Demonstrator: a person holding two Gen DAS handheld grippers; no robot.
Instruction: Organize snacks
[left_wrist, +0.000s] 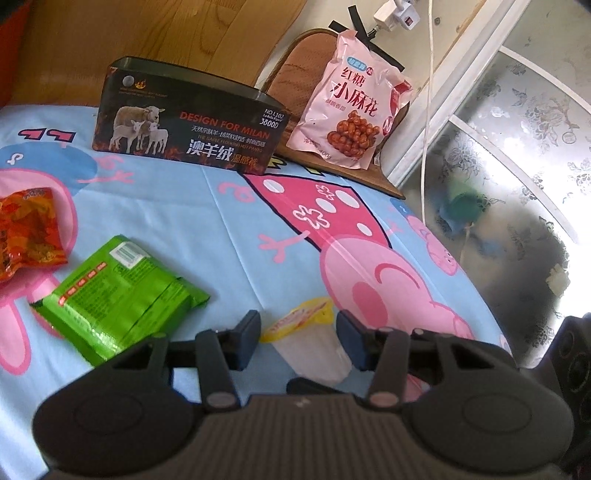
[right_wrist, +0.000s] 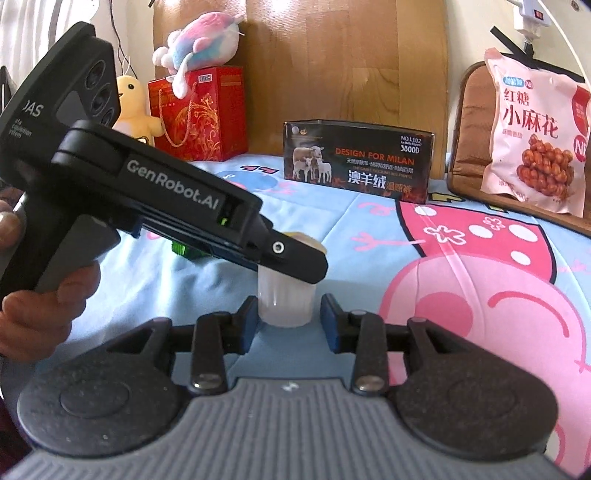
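My left gripper and right gripper both sit spread around the jelly cup on the cartoon bedsheet. Bare sheet stretches ahead to the dark box; the green packet lies left

Bed w/ blue cartoon-pig sheet; wooden headboard behind. Frosted floral-pattern window to right, bright daylight. White wall socket w/ white cable hanging.

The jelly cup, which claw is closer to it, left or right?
Both are close, but the left looks nearer. The left claw straddles the jelly cup near its lid. The right claw, open, sits at the cup's base, its fingers barely around it.
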